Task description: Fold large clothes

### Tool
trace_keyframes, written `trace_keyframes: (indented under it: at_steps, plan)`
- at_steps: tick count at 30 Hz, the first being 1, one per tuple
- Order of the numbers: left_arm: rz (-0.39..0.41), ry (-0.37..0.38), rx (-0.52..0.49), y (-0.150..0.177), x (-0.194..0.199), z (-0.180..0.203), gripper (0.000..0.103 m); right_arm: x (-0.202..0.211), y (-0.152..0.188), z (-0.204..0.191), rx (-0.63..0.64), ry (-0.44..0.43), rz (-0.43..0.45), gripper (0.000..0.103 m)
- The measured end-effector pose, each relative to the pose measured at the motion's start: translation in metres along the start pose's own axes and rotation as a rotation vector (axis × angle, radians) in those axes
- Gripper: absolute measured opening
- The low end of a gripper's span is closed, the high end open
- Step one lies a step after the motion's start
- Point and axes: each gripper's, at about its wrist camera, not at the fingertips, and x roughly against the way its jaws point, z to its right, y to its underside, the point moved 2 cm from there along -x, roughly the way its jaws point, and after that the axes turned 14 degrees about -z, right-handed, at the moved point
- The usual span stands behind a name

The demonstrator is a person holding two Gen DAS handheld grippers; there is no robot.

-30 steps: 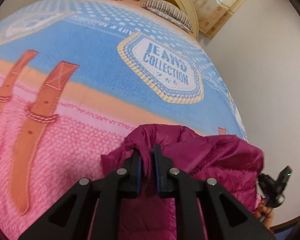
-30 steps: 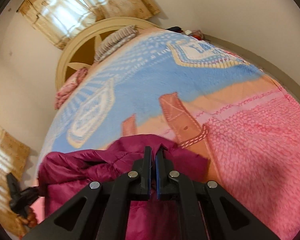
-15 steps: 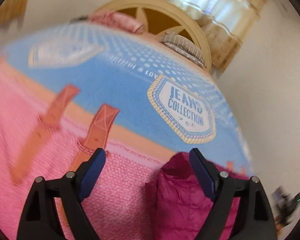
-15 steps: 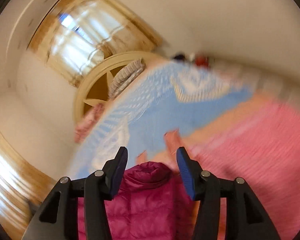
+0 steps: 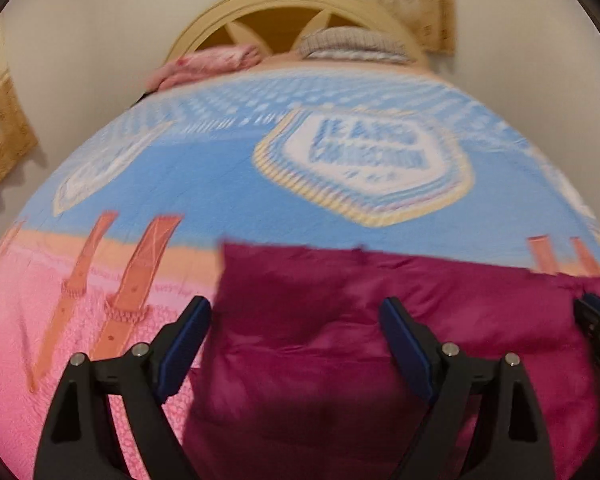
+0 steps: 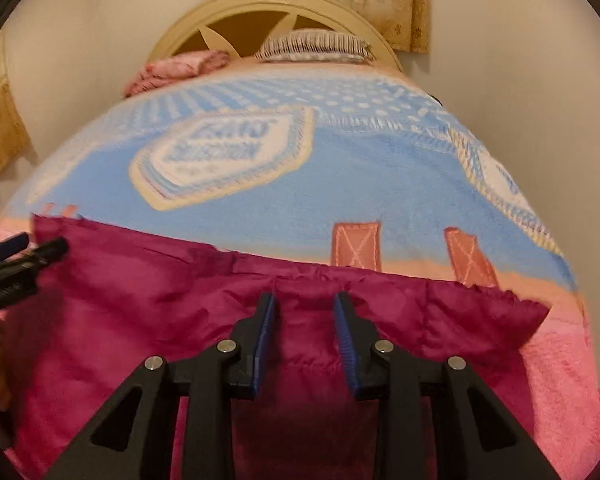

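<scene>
Magenta padded jacket (image 6: 148, 312), spread on the patterned bedspread (image 6: 340, 184) directly ahead of and beneath both tongs, its long axis running crosswise to their pointing direction, and its far straight edge lying ahead of both sets of tips. Left gripper (image 5: 294, 344): jaws wide apart and not pressing on anything; it hangs over the jacket's left end, so that the left finger (image 5: 180, 356) overlies bare bedspread and the right one overlies fabric. Right gripper (image 6: 305, 340): jaws partly apart and closing, with jacket fabric showing between them but not visibly pinched; it sits over the middle of the jacket. Judged from this layout, each hand is nearer its own half, and the next fold would probably bring the ends inward.
</scene>
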Motion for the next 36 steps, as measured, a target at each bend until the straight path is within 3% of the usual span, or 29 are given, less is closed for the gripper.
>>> trace_keyframes:
  at_steps: [2,4,6,11,16,19,22,24,31,34,36]
  plan:
    - [-0.05,0.05,0.052,0.004,-0.024,-0.011,0.092,-0.011,0.0,0.006,-0.026,-0.066,0.005,0.031]
    - [-0.094,0.161,0.119,0.011,-0.041,-0.023,0.1,-0.014,0.004,0.006,-0.044,-0.128,0.021,0.031]
    - [-0.082,0.222,0.154,0.015,-0.042,-0.03,0.1,-0.017,0.007,0.008,-0.056,-0.158,0.026,0.031]
    - [-0.077,0.136,0.121,0.016,-0.042,-0.02,0.103,-0.023,0.009,0.019,-0.114,-0.249,0.024,0.029]
    - [-0.085,0.126,0.113,0.012,-0.045,-0.02,0.103,-0.009,0.006,0.025,-0.137,-0.254,0.023,0.028]
    - [-0.087,0.125,0.112,0.013,-0.046,-0.019,0.103,0.022,0.012,0.055,-0.217,-0.173,0.131,0.027]
    - [-0.088,0.124,0.11,0.012,-0.047,-0.017,0.103,0.018,0.027,0.091,-0.325,-0.117,0.107,0.027]
    - [-0.088,0.124,0.109,0.012,-0.047,-0.018,0.103,0.003,0.038,0.106,-0.383,-0.151,0.081,0.017]
    - [-0.09,0.124,0.108,0.012,-0.048,-0.016,0.103,-0.013,0.052,0.138,-0.539,-0.341,0.098,0.0]
    - [-0.1,0.134,0.104,0.011,-0.048,-0.017,0.103,-0.01,0.047,0.132,-0.527,-0.299,0.075,0.0]
    - [-0.127,0.16,0.087,0.01,-0.046,-0.019,0.103,-0.002,0.039,0.123,-0.496,-0.205,0.035,0.0]
